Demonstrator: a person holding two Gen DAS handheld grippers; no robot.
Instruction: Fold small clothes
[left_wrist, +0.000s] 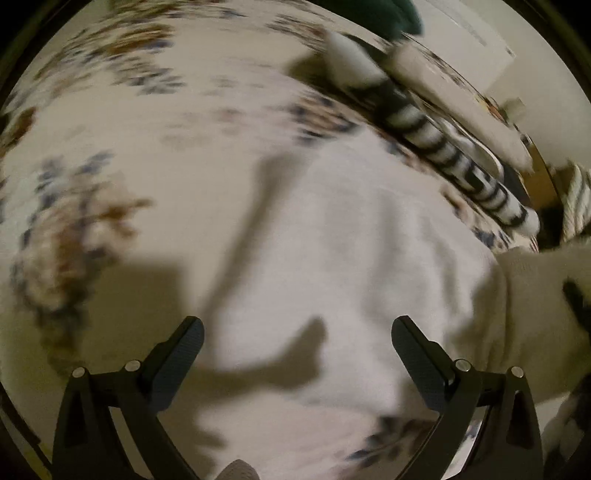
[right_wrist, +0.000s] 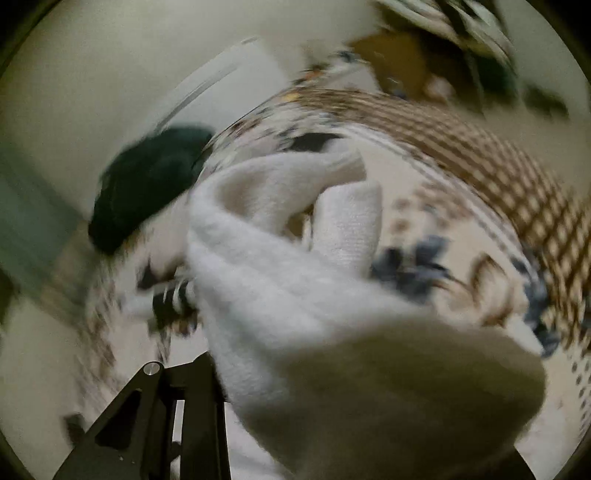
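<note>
A white knit garment (left_wrist: 351, 258) lies spread on a floral bedsheet (left_wrist: 110, 110). My left gripper (left_wrist: 297, 332) hovers open and empty over its near part. In the right wrist view the same white garment (right_wrist: 295, 295) is bunched and lifted, draping over my right gripper (right_wrist: 236, 373); only the left finger (right_wrist: 199, 384) shows, the cloth hides the other. The jaws look closed on the cloth. Both views are motion-blurred.
A black-and-white striped sock (left_wrist: 454, 155) and a pale garment (left_wrist: 443, 92) lie at the far right of the sheet. A dark green garment (right_wrist: 147, 184) sits at the bed's edge. A brown checked cloth (right_wrist: 498, 166) lies to the right.
</note>
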